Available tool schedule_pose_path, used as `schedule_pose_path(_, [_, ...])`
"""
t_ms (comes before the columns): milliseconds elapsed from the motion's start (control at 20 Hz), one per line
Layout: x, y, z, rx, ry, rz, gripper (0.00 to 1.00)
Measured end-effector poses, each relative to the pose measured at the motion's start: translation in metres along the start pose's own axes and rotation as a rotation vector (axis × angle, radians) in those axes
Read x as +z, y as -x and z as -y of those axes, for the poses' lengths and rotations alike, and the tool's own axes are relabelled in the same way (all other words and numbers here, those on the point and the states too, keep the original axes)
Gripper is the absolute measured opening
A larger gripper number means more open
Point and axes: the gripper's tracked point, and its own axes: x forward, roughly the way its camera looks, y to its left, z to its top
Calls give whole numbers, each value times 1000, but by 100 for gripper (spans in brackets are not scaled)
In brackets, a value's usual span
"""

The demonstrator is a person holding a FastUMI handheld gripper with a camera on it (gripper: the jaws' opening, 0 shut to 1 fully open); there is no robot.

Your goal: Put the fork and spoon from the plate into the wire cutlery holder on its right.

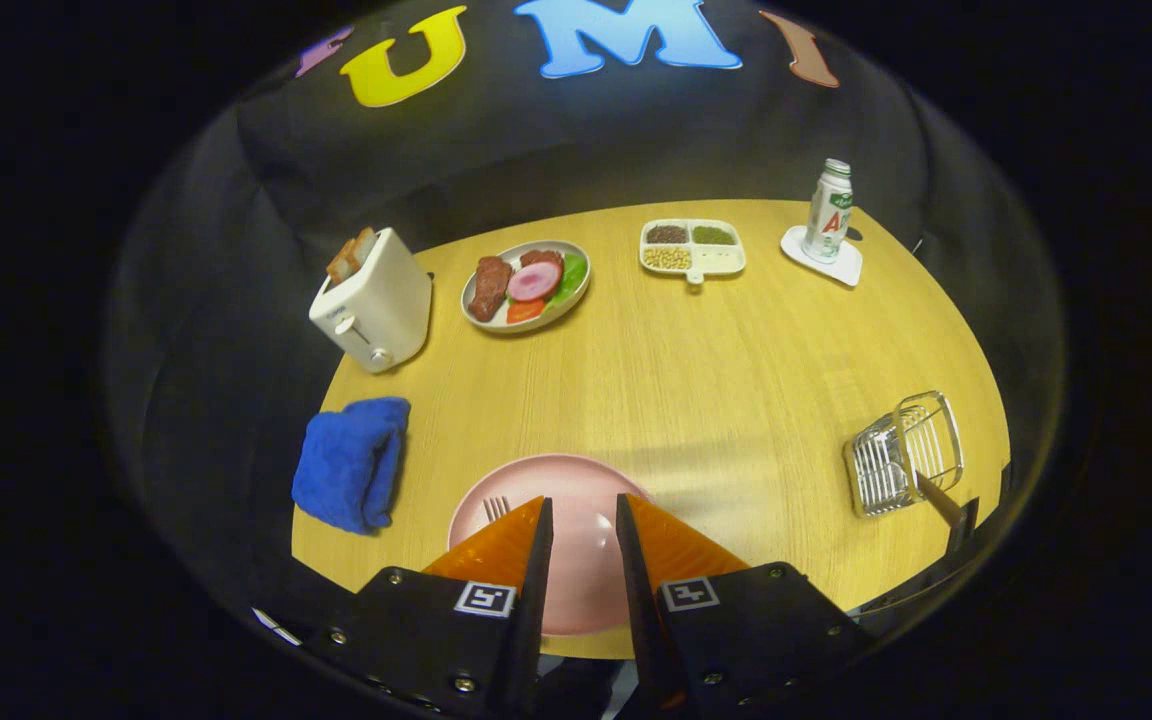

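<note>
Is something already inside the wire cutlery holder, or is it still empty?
Not empty: a handle sticks out of the wire cutlery holder. Which utensil it is, I cannot tell. The fork lies on the pink plate, beside the open gripper.

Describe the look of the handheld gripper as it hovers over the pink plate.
The gripper has two wedge-shaped fingers that taper to narrow tips, with a gap between them. Each is mounted on a black block held by small silver screws, and each block carries a square black-and-white marker tag.

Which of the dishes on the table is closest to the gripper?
The pink plate, right under the open gripper, with a fork on it; the food plate and divided tray lie beyond.
</note>
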Motion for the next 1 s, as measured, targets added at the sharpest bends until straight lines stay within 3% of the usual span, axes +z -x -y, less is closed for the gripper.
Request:
schedule_pose_path(400, [-64, -35, -38, 64, 114, -186, 39])
schedule_pose_path(950, [-132, -71, -50, 107, 216, -386, 39])
schedule_pose_path(1000, [-134, -72, -52, 109, 217, -402, 27])
